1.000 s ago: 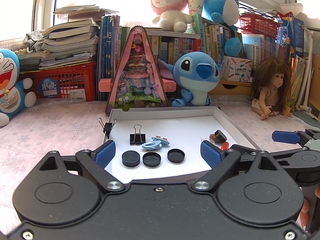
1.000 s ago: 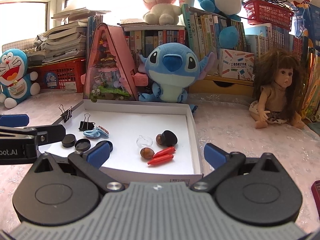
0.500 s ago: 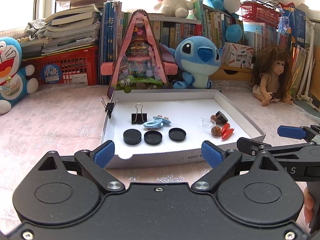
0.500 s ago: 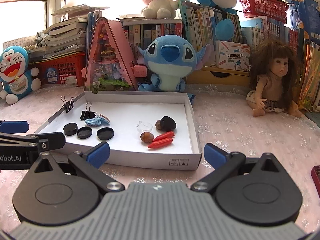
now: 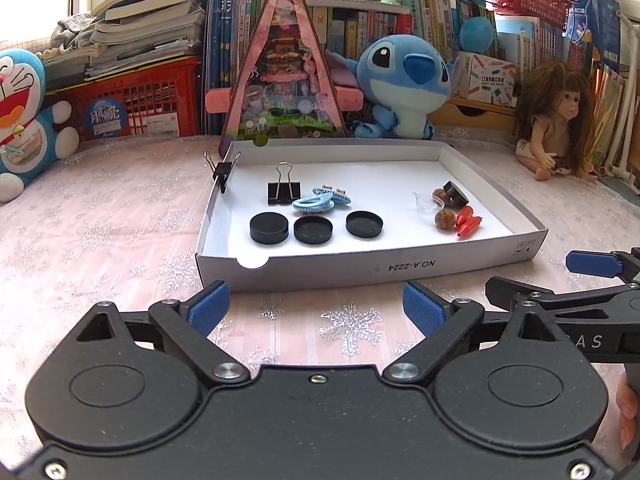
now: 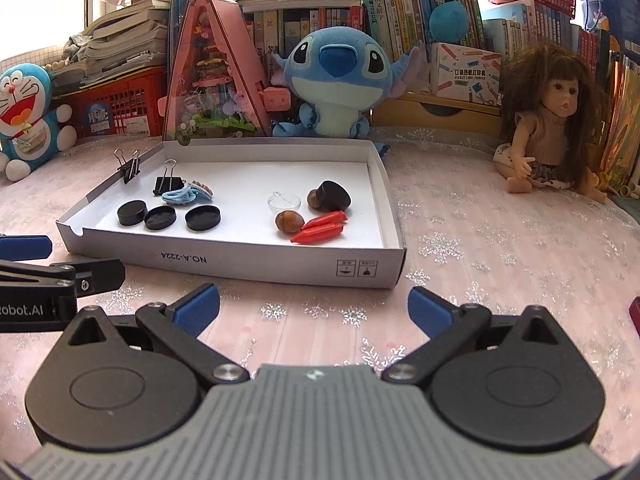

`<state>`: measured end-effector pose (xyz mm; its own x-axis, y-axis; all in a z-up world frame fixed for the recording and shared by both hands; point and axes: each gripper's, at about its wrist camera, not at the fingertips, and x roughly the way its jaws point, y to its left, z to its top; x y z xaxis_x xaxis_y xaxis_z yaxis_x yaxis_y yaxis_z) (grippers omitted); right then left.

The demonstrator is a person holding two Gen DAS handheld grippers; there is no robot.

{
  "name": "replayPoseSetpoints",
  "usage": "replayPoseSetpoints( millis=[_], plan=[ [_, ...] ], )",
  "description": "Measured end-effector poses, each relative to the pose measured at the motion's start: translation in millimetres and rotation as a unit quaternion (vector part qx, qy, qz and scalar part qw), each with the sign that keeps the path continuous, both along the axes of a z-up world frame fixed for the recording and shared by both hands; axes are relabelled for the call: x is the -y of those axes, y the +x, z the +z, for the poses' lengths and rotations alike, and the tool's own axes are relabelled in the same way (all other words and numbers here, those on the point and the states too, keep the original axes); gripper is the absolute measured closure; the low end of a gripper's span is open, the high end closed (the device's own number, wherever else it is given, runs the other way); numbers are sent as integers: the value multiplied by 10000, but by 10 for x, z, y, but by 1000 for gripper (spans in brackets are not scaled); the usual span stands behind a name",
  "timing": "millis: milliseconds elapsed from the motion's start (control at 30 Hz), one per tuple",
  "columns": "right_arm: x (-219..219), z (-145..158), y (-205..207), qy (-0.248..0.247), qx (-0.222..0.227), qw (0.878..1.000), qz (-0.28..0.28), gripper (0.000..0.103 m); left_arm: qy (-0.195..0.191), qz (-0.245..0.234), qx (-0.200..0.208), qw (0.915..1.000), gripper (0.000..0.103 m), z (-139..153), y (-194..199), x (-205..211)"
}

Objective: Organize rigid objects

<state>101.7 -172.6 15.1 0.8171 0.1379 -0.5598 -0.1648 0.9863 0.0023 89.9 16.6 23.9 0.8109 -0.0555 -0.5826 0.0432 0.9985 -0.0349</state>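
Hovering left gripper (image 5: 316,306): fingers spread wide, empty, short of the tray.
Right gripper (image 6: 314,306): likewise spread, empty, above the cloth.
White tray (image 5: 372,268): just beyond both.
Left contents: three black caps (image 5: 269,229), blue clips (image 5: 316,202), binder clip (image 5: 284,192).
Right contents: red pieces (image 6: 320,229), nuts (image 6: 289,222).
Far: Stitch plush (image 6: 336,80).

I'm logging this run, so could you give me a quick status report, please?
Left tool and right tool open, empty, short of the white tray. Small items all inside tray. Nothing in the way.
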Motion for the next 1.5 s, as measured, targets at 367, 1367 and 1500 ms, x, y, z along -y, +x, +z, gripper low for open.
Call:
replayPoseSetpoints(
  millis=[367, 1367, 1500],
  plan=[
    [-18, -124, 40, -73, -194, 9998, -39, 0, 93, 128, -178, 9997, 10, -126, 60, 21],
    [19, -213, 121, 35, -457, 9989, -123, 0, 213, 321, -379, 9985, 0, -304, 147, -1],
    [19, -214, 121, 38, -457, 9989, -123, 0, 210, 329, -378, 9985, 0, -308, 145, 1]
  ],
)
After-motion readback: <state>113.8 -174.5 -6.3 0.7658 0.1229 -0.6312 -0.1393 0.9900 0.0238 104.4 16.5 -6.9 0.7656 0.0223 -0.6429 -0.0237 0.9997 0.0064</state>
